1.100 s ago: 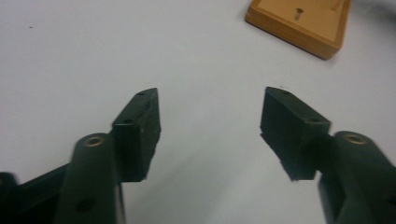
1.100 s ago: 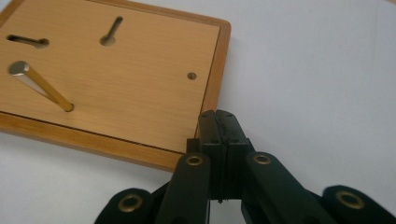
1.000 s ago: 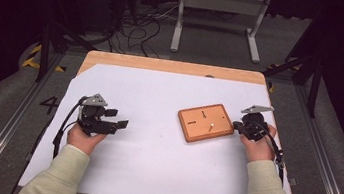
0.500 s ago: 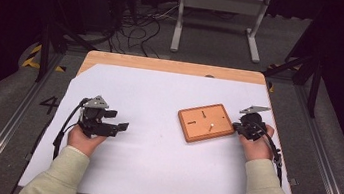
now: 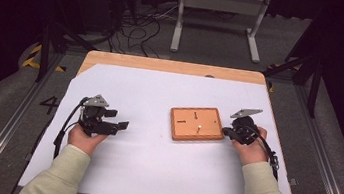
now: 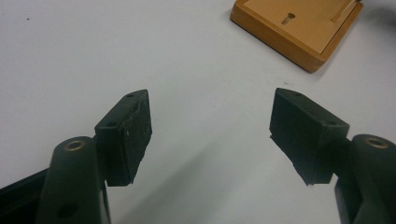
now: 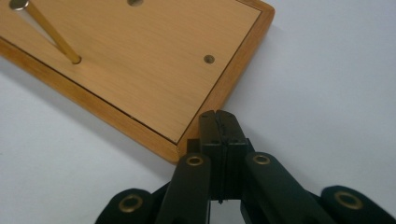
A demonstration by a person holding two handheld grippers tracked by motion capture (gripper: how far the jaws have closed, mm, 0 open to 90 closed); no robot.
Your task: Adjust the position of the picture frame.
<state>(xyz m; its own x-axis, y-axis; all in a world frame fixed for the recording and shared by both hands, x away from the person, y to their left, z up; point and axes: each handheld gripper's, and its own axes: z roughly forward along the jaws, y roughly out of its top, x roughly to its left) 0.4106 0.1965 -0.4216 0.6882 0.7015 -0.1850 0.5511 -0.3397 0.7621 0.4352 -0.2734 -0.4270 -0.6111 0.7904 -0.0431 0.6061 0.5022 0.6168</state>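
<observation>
White tabletop point(image 5: 150, 170), shallow orange-brown wooden board point(image 5: 196, 124) – 1 brass pin upright, right tool point(image 7: 219, 126) clenched at its corner, left tool point(image 6: 210, 135) released

The wooden board point(image 6: 306, 28) is cut off by the left gripper view's top edge.

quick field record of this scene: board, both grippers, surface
board: wooden board lying flat, a thin brass pin standing in it, small holes in its face
left gripper: jaws open, nothing between them, apart from the board
right gripper: jaws shut, empty, tips at the board's corner; contact cannot be told
surface: white sheet over a wooden table
</observation>
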